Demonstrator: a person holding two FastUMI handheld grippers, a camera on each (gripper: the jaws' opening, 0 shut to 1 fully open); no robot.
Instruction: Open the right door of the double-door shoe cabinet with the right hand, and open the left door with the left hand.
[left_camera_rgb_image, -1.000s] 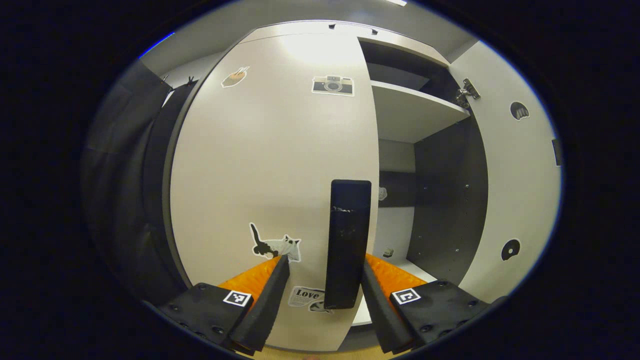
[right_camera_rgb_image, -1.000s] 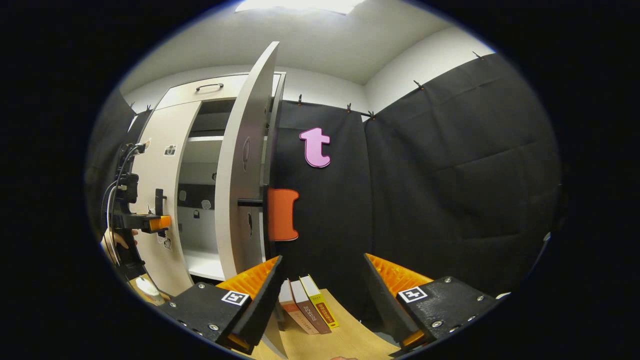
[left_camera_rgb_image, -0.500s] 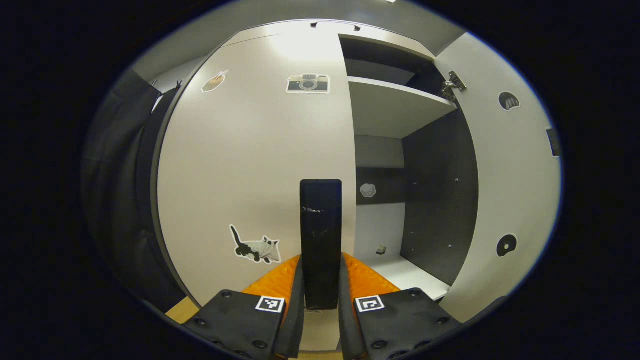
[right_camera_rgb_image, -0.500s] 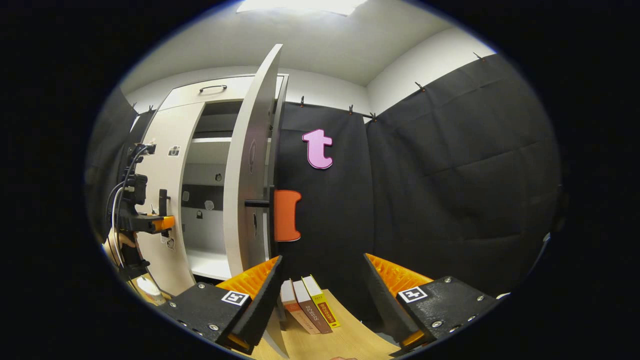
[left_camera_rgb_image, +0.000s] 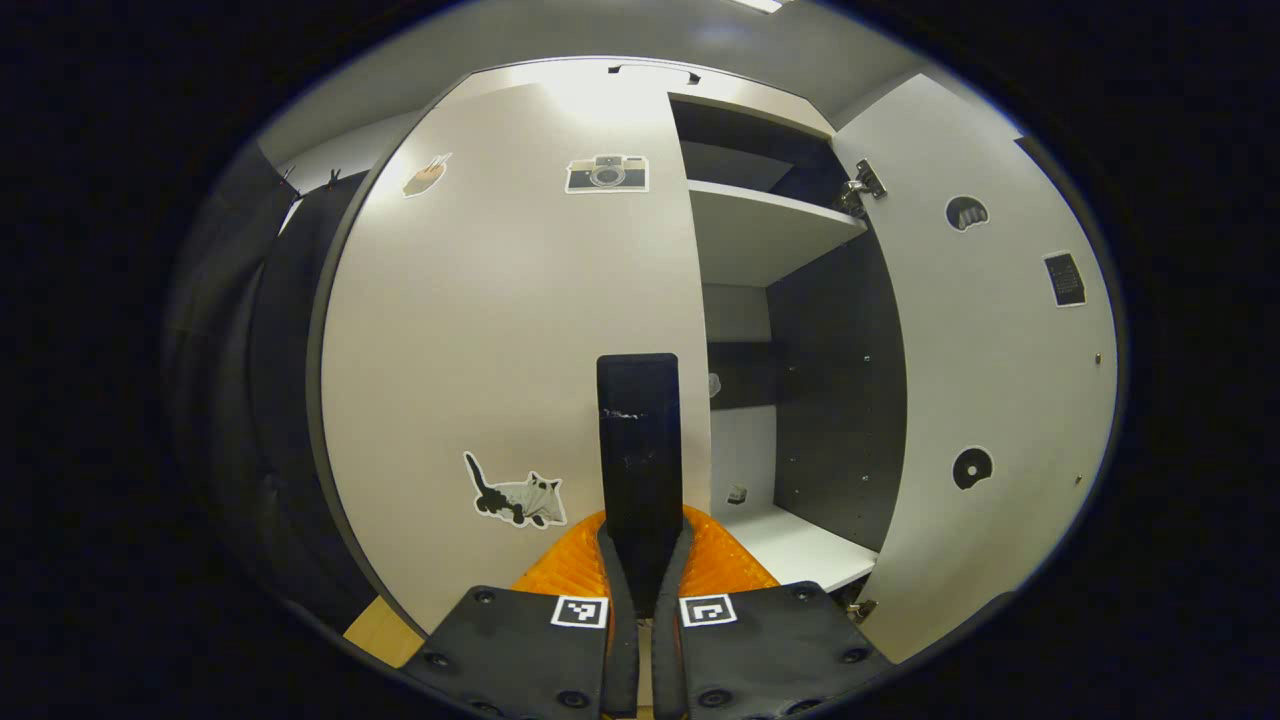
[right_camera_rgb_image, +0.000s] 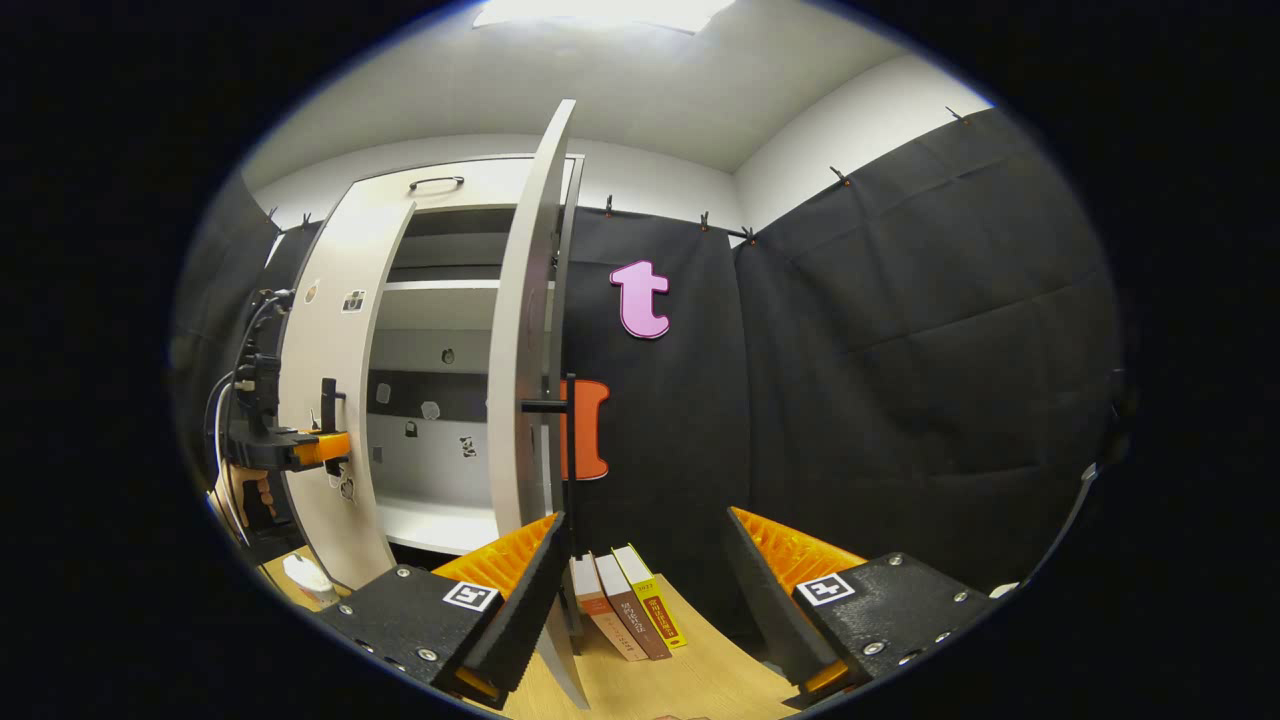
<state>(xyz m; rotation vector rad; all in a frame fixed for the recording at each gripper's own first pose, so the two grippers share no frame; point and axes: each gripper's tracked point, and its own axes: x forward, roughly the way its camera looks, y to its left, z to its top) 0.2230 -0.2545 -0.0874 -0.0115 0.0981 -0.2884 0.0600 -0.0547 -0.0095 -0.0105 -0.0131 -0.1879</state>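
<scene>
The white left door (left_camera_rgb_image: 500, 330) with its stickers faces me in the left gripper view. My left gripper (left_camera_rgb_image: 643, 530) is shut on its black vertical handle (left_camera_rgb_image: 638, 440). The right door (left_camera_rgb_image: 990, 380) stands swung wide open, with the cabinet's shelves (left_camera_rgb_image: 760, 235) showing. In the right gripper view the right door (right_camera_rgb_image: 530, 350) is edge-on, its handle (right_camera_rgb_image: 545, 406) sticking out. My right gripper (right_camera_rgb_image: 645, 520) is open and holds nothing, a little in front of that door. Far left, the left gripper (right_camera_rgb_image: 325, 445) grips the left door's handle (right_camera_rgb_image: 326, 395), and that door (right_camera_rgb_image: 335, 330) looks slightly ajar.
Three books (right_camera_rgb_image: 625, 610) stand on the wooden floor (right_camera_rgb_image: 700, 680) by the foot of the right door. A hand (right_camera_rgb_image: 245, 495) holds the left gripper. A small white object (right_camera_rgb_image: 305, 575) lies on the floor near the left door. Black cloth walls the right side.
The left gripper's fingers have come together onto the left door's handle. The left door has begun to swing outward. The right gripper has stayed open, almost in place.
</scene>
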